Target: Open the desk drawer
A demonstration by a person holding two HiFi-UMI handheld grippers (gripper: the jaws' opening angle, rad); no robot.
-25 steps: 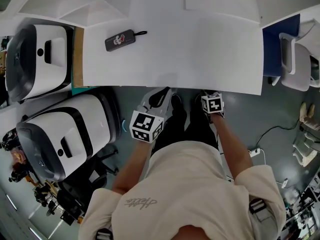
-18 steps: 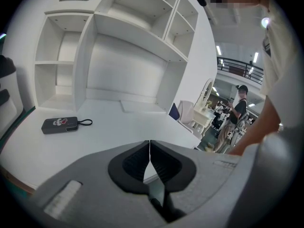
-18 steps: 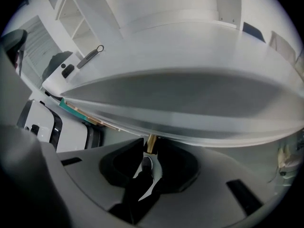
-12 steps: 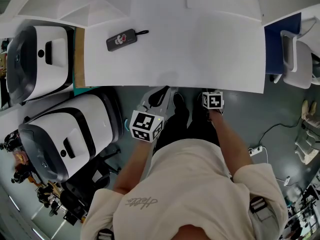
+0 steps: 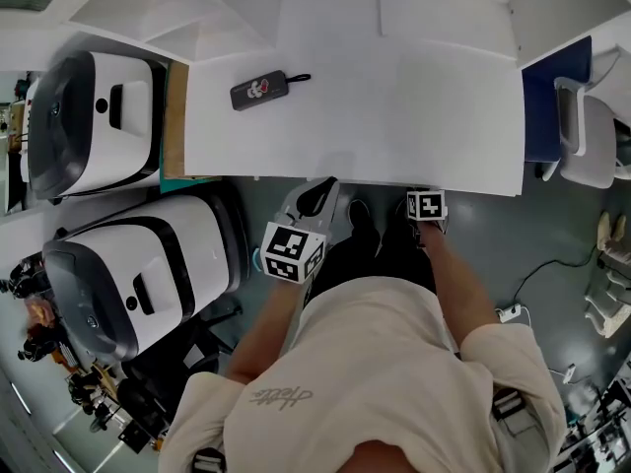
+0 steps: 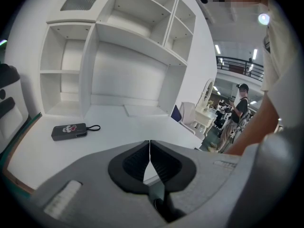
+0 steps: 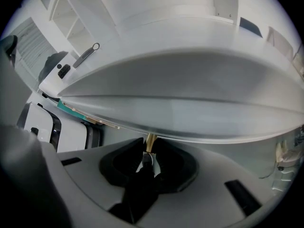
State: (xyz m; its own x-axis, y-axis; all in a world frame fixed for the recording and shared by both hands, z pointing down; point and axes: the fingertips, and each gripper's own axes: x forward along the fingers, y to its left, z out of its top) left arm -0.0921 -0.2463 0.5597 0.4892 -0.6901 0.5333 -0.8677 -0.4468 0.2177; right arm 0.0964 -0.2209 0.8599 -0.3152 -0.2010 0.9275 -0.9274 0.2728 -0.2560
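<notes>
One drawer knob [image 7: 150, 140], pinched between right tongs [image 7: 148, 156]

Left gripper [image 6: 150, 146] jaws together, right gripper [image 7: 147, 152] clamping knob [image 7: 150, 139].

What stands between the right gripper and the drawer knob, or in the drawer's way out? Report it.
Nothing between them: the right gripper is shut on the brass knob under the desk edge. On the way out, only the person's legs stand close; stepping back may be needed.
</notes>
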